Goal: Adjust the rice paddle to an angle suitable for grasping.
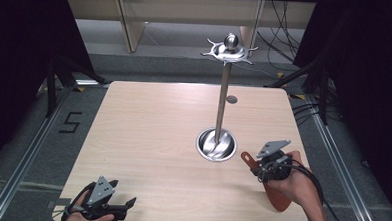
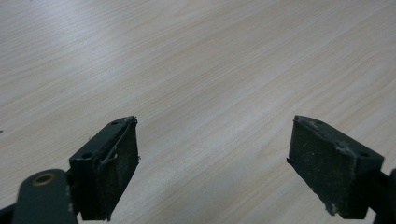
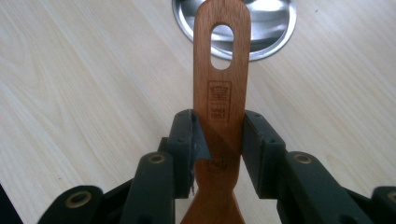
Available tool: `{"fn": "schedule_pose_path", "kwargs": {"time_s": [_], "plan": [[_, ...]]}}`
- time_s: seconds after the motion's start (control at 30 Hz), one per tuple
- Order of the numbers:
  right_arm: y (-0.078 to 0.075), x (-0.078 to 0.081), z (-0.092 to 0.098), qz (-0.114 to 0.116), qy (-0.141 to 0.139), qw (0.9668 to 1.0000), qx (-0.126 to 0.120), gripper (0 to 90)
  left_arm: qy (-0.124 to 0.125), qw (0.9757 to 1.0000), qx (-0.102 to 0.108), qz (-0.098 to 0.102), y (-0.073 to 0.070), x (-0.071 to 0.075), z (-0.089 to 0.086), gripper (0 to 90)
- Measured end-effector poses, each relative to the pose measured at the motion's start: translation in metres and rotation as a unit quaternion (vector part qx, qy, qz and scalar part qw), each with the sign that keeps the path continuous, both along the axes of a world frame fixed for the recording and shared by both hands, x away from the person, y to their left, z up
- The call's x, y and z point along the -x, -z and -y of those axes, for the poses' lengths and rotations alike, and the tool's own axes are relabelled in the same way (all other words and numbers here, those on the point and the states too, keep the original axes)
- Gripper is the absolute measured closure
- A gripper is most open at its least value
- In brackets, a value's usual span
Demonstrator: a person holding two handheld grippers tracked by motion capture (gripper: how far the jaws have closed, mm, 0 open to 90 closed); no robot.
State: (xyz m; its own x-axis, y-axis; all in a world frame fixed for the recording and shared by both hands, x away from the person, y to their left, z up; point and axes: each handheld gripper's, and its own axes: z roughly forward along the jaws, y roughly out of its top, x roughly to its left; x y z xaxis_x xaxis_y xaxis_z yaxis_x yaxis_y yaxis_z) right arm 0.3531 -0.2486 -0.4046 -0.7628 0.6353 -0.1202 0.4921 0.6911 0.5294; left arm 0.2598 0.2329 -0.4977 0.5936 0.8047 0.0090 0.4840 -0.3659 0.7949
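Observation:
A reddish-brown wooden spatula is clamped by its handle in my right gripper; the slotted handle end points toward the steel stand's round base. In the high view the right gripper sits at the table's right front, the spatula's wide blade under the hand and its handle tip just right of the base. A tall steel pole rises to a hook ring with a ball top. My left gripper rests open at the front left, over bare wood.
The light wooden table has a small grey disc near its far edge. Metal rails run along both sides on the floor, with cables behind the table. Dark curtains flank the space.

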Motion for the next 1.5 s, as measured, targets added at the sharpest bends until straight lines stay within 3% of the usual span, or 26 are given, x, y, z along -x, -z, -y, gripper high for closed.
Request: {"fn": "schedule_pose_path", "kwargs": {"time_s": [0.03,0.07,0.1,0.17,0.3,0.37,0.57,0.6,0.63,0.7,0.73,0.77,0.8,0.83,0.87,0.93,0.97,1.0,1.1,1.23,1.3,1.33,1.37,1.4,1.47,1.5], "plan": [[-0.001,0.001,0.001,0.001,0.003,1.0,-0.007,67.2,0.0,1.0,0.001,0.0,0.0,0.0,0.0,15.4],[-0.003,0.002,0.004,0.006,0.006,0.9999,-0.014,67.3,0.008,0.9998,-0.017,-0.003,-0.001,0.0,-0.003,15.4],[-0.003,0.002,0.004,0.015,0.011,0.9995,-0.024,67.2,-0.001,1.0,0.0,0.0,0.0,0.0,0.0,15.4],[-0.008,0.003,0.009,0.018,0.01,0.9993,-0.032,67.2,0.002,0.9999,-0.013,0.002,0.0,-0.001,-0.001,15.4],[-0.015,0.003,0.016,0.051,0.017,0.9962,-0.067,67.2,0.001,1.0,-0.004,0.004,0.0,0.0,-0.001,15.4],[-0.022,0.004,0.02,0.044,0.018,0.9957,-0.08,67.2,0.002,1.0,-0.004,0.002,-0.001,0.0,-0.001,15.4],[-0.033,0.003,0.025,0.067,0.022,0.9908,-0.116,67.2,0.001,1.0,-0.006,0.003,-0.001,0.0,-0.001,15.4],[-0.036,0.004,0.024,0.074,0.034,0.9886,-0.126,67.2,0.001,1.0,-0.006,0.003,-0.001,0.0,-0.001,15.4],[-0.039,0.002,0.025,0.074,0.029,0.9886,-0.128,67.2,0.001,1.0,-0.004,0.002,-0.001,0.001,-0.001,15.4],[-0.044,0.001,0.026,0.095,0.027,0.9845,-0.145,67.2,0.001,1.0,-0.004,0.004,-0.002,0.0,-0.001,15.3],[-0.047,0.002,0.025,0.092,0.03,0.9838,-0.151,67.2,0.001,1.0,-0.004,0.004,-0.002,0.001,-0.001,15.3],[-0.048,0.001,0.026,0.095,0.027,0.9832,-0.153,67.2,-0.01,0.9999,0.013,0.0,0.0,0.002,0.001,15.3],[-0.051,0.0,0.025,0.108,0.031,0.9804,-0.162,67.2,-0.007,0.9999,0.008,0.002,-0.001,0.001,0.001,15.3],[-0.053,-0.001,0.025,0.105,0.036,0.9798,-0.167,67.2,-0.008,0.9999,0.013,0.0,0.0,0.001,0.001,15.3],[-0.055,-0.001,0.025,0.112,0.034,0.9783,-0.171,67.2,-0.002,1.0,-0.008,0.001,-0.002,0.001,-0.001,15.3],[-0.06,-0.002,0.024,0.123,0.031,0.9762,-0.176,67.2,-0.006,0.9999,0.012,0.002,-0.001,0.001,0.001,15.3],[-0.062,-0.003,0.023,0.125,0.034,0.975,-0.181,67.2,-0.002,1.0,0.006,0.006,-0.001,0.001,0.0,15.3],[-0.064,-0.003,0.023,0.126,0.036,0.9737,-0.186,67.2,0.003,0.9999,-0.015,0.005,-0.002,0.0,-0.002,15.3],[-0.072,-0.005,0.023,0.142,0.036,0.9693,-0.197,67.2,-0.003,1.0,0.003,0.001,-0.002,0.001,0.0,15.3],[-0.082,-0.008,0.021,0.154,0.042,0.9643,-0.211,67.2,0.002,1.0,-0.003,0.007,-0.003,0.001,-0.001,15.3],[-0.086,-0.012,0.021,0.172,0.034,0.9612,-0.213,67.2,0.002,1.0,0.0,0.006,-0.002,0.001,-0.001,15.3],[-0.09,-0.011,0.02,0.157,0.039,0.9621,-0.219,67.2,0.002,1.0,0.0,0.006,-0.002,0.001,-0.001,15.3],[-0.092,-0.013,0.021,0.167,0.034,0.9608,-0.219,67.2,0.003,1.0,-0.001,0.005,-0.002,0.001,-0.001,15.3],[-0.092,-0.013,0.019,0.176,0.039,0.957,-0.227,67.2,0.004,1.0,-0.001,0.006,-0.002,0.001,-0.001,15.3],[-0.097,-0.014,0.019,0.171,0.038,0.9577,-0.228,67.2,0.005,1.0,-0.001,0.006,-0.003,0.001,-0.001,15.3],[-0.099,-0.015,0.02,0.181,0.035,0.9561,-0.227,67.2,0.004,1.0,0.0,0.006,-0.002,0.001,-0.001,15.3]]}}
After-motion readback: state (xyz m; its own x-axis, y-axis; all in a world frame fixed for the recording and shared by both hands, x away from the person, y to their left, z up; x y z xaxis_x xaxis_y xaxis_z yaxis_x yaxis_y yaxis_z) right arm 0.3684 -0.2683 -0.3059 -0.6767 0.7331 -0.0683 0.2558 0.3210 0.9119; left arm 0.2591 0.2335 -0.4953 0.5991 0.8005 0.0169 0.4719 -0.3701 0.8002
